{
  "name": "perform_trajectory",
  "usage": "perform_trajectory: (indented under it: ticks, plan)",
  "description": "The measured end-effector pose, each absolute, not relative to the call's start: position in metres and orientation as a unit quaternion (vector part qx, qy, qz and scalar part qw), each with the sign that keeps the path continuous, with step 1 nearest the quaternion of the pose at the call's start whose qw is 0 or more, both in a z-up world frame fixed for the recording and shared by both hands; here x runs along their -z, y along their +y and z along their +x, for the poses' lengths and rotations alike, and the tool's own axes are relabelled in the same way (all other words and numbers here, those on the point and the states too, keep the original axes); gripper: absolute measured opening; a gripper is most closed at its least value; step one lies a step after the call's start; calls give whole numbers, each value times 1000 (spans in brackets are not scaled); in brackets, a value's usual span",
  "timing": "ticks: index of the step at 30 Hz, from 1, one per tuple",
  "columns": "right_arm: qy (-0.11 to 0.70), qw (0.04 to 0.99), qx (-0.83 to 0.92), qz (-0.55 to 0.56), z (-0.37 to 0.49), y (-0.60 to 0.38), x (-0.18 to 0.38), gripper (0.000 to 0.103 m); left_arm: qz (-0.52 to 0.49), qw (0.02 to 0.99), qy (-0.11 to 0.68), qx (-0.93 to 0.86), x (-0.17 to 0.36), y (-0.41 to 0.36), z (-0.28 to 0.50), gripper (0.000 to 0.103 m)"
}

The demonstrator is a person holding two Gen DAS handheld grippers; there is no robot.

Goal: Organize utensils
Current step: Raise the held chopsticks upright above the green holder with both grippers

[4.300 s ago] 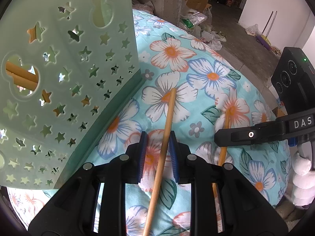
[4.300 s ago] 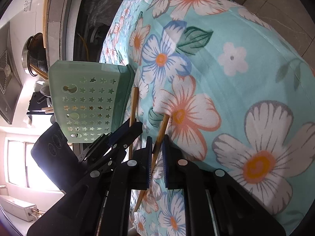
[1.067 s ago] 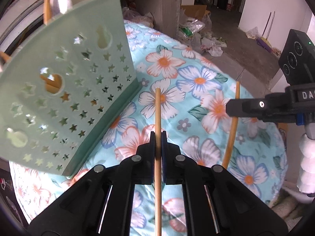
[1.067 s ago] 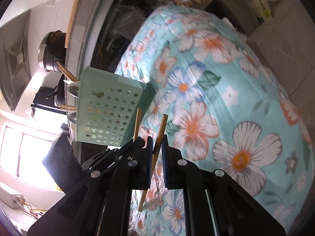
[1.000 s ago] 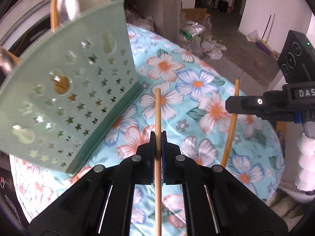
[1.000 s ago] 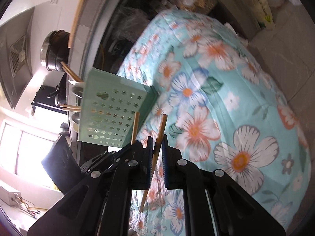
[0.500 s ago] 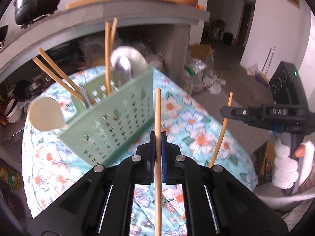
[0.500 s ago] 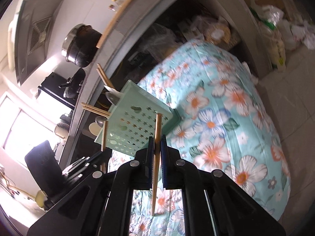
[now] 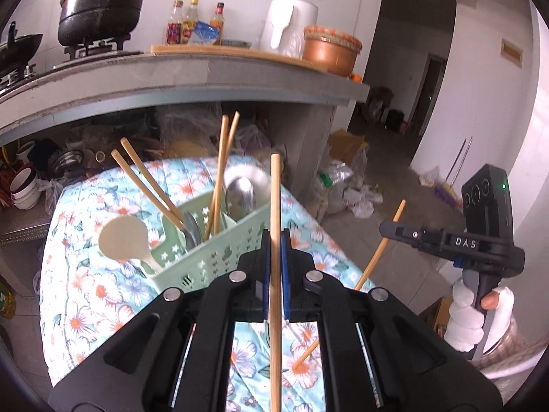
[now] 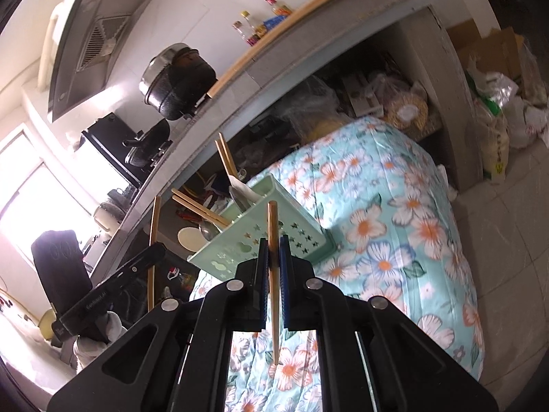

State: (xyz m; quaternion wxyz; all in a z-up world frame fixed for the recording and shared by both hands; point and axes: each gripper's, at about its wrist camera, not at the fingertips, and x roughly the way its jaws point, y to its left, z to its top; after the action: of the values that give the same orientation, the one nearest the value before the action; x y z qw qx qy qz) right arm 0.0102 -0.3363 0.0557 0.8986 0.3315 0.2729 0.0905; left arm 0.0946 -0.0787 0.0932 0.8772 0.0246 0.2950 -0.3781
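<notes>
Left hand-held gripper (image 9: 273, 240): blue-padded jaws pinching a bamboo chopstick (image 9: 275, 206) near its middle, the stick upright and running straight up between the fingers, its upper end raised in front of the green caddy (image 9: 219, 257); right hand-held gripper (image 10: 273, 250): jaws likewise pressed onto a second chopstick (image 10: 272, 226), which stands nearly upright with its lower end hanging free above the floral cloth (image 10: 394, 240). In the left wrist view the right hand-held gripper appears off to the right, well apart from the caddy, gripped by a white-gloved hand (image 9: 473, 312), its chopstick slanting down towards the cloth; in the right wrist view the left hand-held gripper shows at lower left with its stick upright.

The caddy: a pale green plastic utensil holder pierced with star-shaped holes, standing on the floral-covered bench; it holds two pairs of chopsticks (image 9: 223, 171), one pair leaning left and one nearly upright, metal spoons (image 9: 240, 192), and a pale rice paddle (image 9: 123, 238) leaning out at its left end. Both held chopsticks are outside the caddy, on its near side.

Behind: a grey concrete counter (image 9: 206, 72) carrying a black lidded pot (image 9: 99, 7) on a burner, three sauce bottles (image 9: 192, 22), a white jug (image 9: 288, 24) and a copper-coloured bowl (image 9: 329, 49); bags and a cardboard box lie on the floor to the right.
</notes>
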Motion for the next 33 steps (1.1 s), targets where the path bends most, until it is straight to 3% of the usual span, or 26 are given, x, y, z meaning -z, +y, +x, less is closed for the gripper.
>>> perform_trajectory:
  ticks: [15,33]
  plan:
    - [250,912,-103,309,14,-329,-81,6,-70,886,233,394,-124,-54,91,5]
    - [228,923,-107,291,25,-333,-109,6,-98,904,157,385,-168,-38,103,5]
